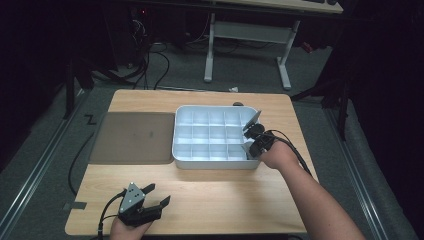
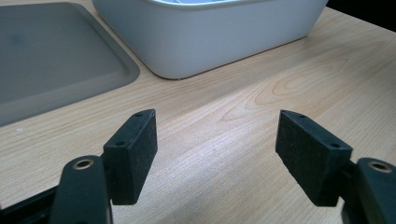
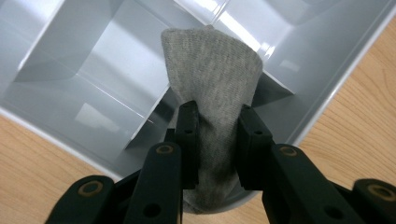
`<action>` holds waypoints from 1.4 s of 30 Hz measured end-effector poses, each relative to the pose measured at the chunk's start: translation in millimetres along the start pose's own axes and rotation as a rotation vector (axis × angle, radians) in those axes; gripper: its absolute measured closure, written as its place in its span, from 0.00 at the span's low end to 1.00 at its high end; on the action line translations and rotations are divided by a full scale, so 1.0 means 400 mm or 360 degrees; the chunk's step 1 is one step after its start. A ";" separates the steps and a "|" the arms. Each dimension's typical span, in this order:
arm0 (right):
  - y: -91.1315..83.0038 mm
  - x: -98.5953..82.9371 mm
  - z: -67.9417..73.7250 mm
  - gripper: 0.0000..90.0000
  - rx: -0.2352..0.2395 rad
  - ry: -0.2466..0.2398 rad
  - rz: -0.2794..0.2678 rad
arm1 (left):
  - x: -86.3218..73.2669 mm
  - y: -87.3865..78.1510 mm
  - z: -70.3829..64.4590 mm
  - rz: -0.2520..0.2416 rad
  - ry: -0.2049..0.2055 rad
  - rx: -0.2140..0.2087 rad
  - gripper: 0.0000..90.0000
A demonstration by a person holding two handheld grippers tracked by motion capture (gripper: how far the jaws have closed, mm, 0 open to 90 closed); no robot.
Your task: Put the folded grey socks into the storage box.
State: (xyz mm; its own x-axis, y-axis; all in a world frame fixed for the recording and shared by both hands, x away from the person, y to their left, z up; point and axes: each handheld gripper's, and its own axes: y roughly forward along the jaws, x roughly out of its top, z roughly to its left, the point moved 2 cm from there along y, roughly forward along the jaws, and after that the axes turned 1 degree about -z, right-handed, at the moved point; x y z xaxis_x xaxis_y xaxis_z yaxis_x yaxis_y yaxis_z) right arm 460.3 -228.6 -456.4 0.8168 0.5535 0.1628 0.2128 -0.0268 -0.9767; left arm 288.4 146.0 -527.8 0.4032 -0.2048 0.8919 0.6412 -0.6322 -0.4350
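A white divided organiser box (image 1: 215, 160) stands on the wooden table, right of centre. My right gripper (image 1: 248, 138) is over its right-hand compartments, shut on a grey sock (image 3: 212, 74). The sock sticks out beyond the jaws over the box's dividers (image 3: 116, 98); in the high view the grey sock (image 1: 253, 120) shows at the box's right end. My left gripper (image 1: 155, 196) rests near the table's front edge, open, with nothing between its fingers. Seen from the left gripper view, the left gripper (image 2: 215, 154) points at bare wood in front of the box (image 2: 210, 42).
A flat grey tray (image 1: 131, 137) lies left of the box, touching it; its corner (image 2: 56, 60) appears in the left gripper view. A small dark object (image 1: 238, 104) sits behind the box. A desk frame (image 1: 246, 45) and cables stand on the floor beyond.
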 end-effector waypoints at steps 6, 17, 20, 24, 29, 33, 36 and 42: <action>0.025 -0.001 0.002 0.82 -0.0008 -0.0001 0.0022 | -0.001 0.000 0.002 0.0006 -0.0003 -0.0002 0.33; 0.055 0.000 0.004 0.82 -0.0001 -0.0006 0.0062 | -0.001 0.000 0.004 0.0003 -0.0008 0.0002 0.33; 0.057 0.001 0.004 0.81 -0.0002 -0.0006 0.0072 | -0.001 0.000 0.005 0.0001 -0.0009 0.0005 0.33; 0.053 0.000 0.003 0.73 0.0042 0.0027 0.0077 | 0.000 0.000 0.005 0.0002 -0.0010 0.0004 0.34; 0.033 0.001 0.004 0.65 0.0056 0.0015 0.0077 | 0.000 0.000 0.003 0.0007 -0.0003 -0.0001 0.34; 0.006 0.005 0.000 0.65 0.0068 0.0019 0.0049 | 0.000 0.000 0.004 0.0002 -0.0007 0.0002 0.33; -0.016 0.013 -0.001 0.66 0.0068 0.0018 0.0034 | 0.000 -0.001 0.006 0.0005 -0.0006 0.0005 0.33; -0.038 0.035 0.007 1.00 0.0012 0.0000 -0.0007 | 0.000 -0.001 0.007 0.0000 -0.0008 0.0008 0.33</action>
State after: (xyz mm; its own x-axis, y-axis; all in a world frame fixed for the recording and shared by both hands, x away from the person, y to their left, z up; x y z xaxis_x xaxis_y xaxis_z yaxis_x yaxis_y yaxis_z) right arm 467.2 -218.1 -439.7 0.8159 0.5535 0.1673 0.2124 -0.0178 -0.9770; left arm 289.9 148.2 -528.0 0.4063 -0.2010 0.8914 0.6445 -0.6284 -0.4355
